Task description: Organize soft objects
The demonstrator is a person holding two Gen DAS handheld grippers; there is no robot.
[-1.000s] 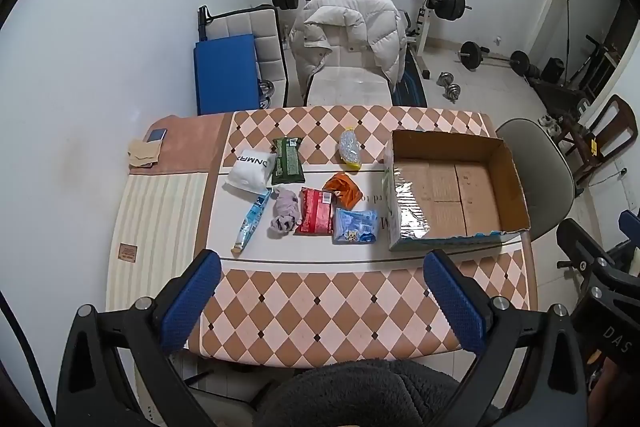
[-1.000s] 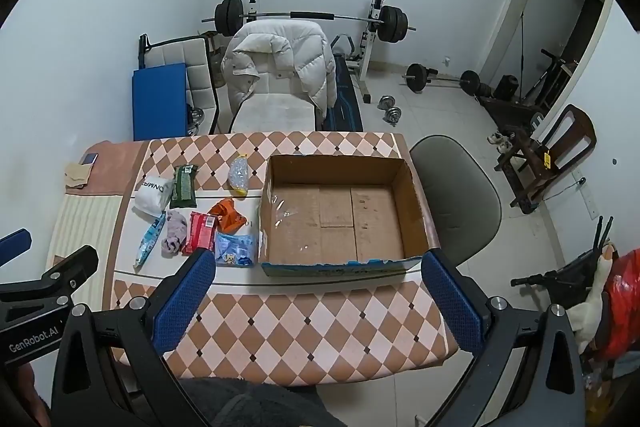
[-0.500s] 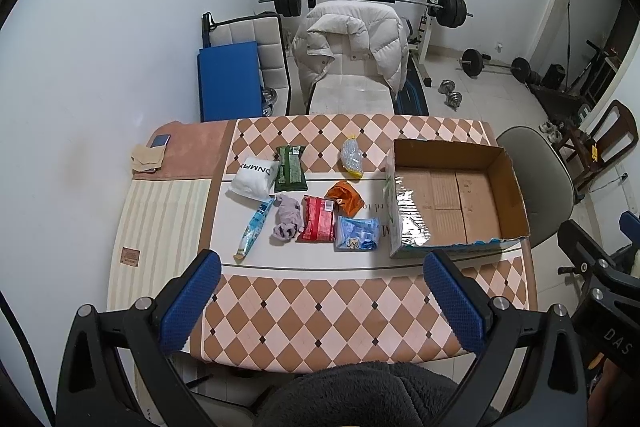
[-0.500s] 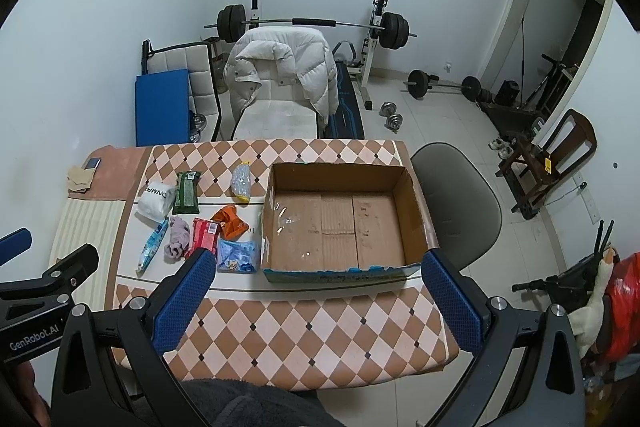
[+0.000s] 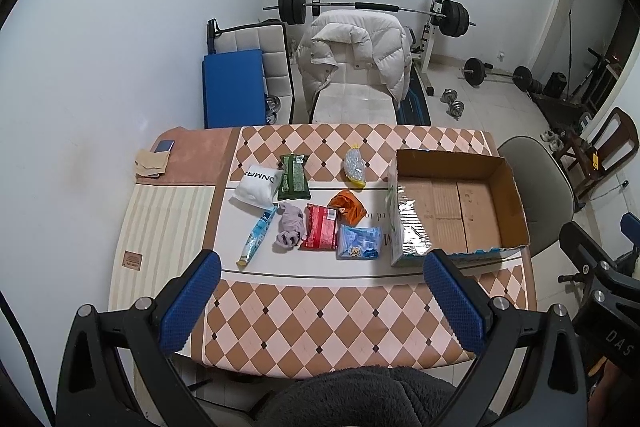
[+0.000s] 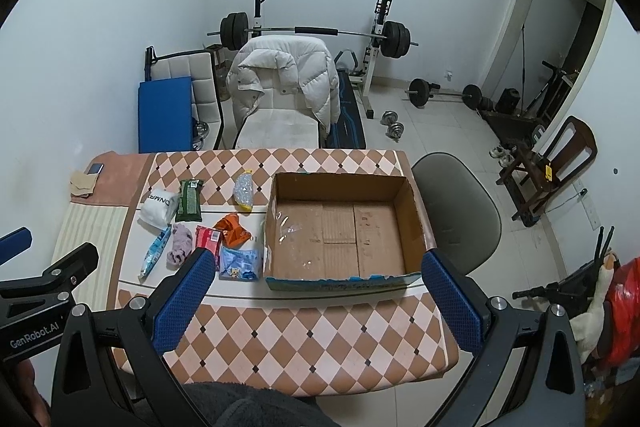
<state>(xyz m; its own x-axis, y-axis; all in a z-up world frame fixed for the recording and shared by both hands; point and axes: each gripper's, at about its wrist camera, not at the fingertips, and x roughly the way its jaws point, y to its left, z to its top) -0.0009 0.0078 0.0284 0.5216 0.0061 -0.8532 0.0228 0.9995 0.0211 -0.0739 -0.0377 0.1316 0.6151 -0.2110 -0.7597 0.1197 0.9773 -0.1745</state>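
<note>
- Since the earlier frame my two cameras have pulled back slightly; the table (image 5: pixel 360 315) sits lower and smaller in view, items unmoved.
- Left gripper (image 5: pixel 320 297): jaws wide apart, holding nothing, above the near table edge.
- Right gripper (image 6: pixel 316 295): jaws apart, holding nothing.
- Soft packets, including the purple cloth (image 5: pixel 289 230) and red packet (image 5: pixel 320 233), lie just left of the cardboard box (image 5: pixel 516 203).

White walls enclose a tiled floor (image 6: pixel 436 131) holding a barbell rack (image 6: pixel 316 33) and jacket-draped chair (image 6: pixel 282 99).
</note>
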